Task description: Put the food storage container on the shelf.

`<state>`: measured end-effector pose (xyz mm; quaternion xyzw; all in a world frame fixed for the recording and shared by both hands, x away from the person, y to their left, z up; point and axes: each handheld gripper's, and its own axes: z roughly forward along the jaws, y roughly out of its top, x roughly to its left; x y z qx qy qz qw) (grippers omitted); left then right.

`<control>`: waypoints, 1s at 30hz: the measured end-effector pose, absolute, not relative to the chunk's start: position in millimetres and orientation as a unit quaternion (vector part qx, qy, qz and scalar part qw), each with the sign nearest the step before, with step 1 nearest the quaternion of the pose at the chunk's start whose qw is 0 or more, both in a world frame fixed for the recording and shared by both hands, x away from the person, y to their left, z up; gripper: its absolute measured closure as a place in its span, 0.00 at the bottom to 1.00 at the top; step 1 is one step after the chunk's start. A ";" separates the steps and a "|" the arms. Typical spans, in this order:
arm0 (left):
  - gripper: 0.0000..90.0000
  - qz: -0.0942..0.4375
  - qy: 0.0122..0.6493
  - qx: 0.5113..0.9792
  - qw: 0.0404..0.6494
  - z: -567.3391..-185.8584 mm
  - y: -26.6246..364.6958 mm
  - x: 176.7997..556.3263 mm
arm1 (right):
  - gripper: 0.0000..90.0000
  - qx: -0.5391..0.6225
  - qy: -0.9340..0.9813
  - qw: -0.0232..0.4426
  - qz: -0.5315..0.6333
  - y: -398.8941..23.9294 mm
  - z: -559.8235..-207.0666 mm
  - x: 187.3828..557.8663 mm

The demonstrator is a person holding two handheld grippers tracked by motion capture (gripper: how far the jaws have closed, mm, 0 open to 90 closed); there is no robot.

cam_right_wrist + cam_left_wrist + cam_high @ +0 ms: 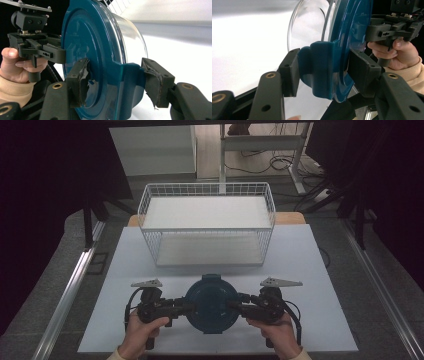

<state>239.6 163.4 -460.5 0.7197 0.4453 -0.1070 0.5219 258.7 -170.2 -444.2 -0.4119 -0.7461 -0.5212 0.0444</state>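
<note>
Both grippers hold a clear round container with a teal snap-lock lid [211, 303] over the near part of the white table [300, 255], just in front of a white wire basket [206, 222]. Risks first: the hold is on lid latch tabs only, not on the clear body, so if a tab pops or the lid isn't fully seated the body could drop away from the lid. The right gripper [241, 305] has torn, ragged pad tape on its fingers [156, 82], which likely means less friction, so a slip on the smooth plastic is possible. If one hand gets ahead of the other, the container could twist out of the grip. If it's headed for the basket, the rim looks like the thing to clear; catching the wire could knock the grip loose. Position: left gripper [182, 307] fingers [290, 72] are closed on the left-side latch tab [322, 71], one finger on the clear-body side, the other against the lid face. Right gripper fingers are clamped likewise on the opposite tab [130, 85], one on the lid top, one on the body side. In the high view the lid faces up between the two grippers, w/ the hands [145, 332] just behind.
</note>
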 end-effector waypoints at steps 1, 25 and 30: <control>0.50 -0.105 0.445 0.719 0.523 -459.3 163.4 239.6 | 0.46 -0.410 -0.747 0.042 -0.521 -169.9 -442.4 258.5; 0.50 -0.076 0.425 0.725 0.536 -429.4 166.8 249.1 | 0.46 -0.381 -0.757 0.014 -0.531 -165.4 -411.2 267.8; 0.50 -0.067 0.420 0.727 0.539 -418.1 167.0 254.9 | 0.46 -0.377 -0.759 0.009 -0.531 -164.7 -400.2 273.3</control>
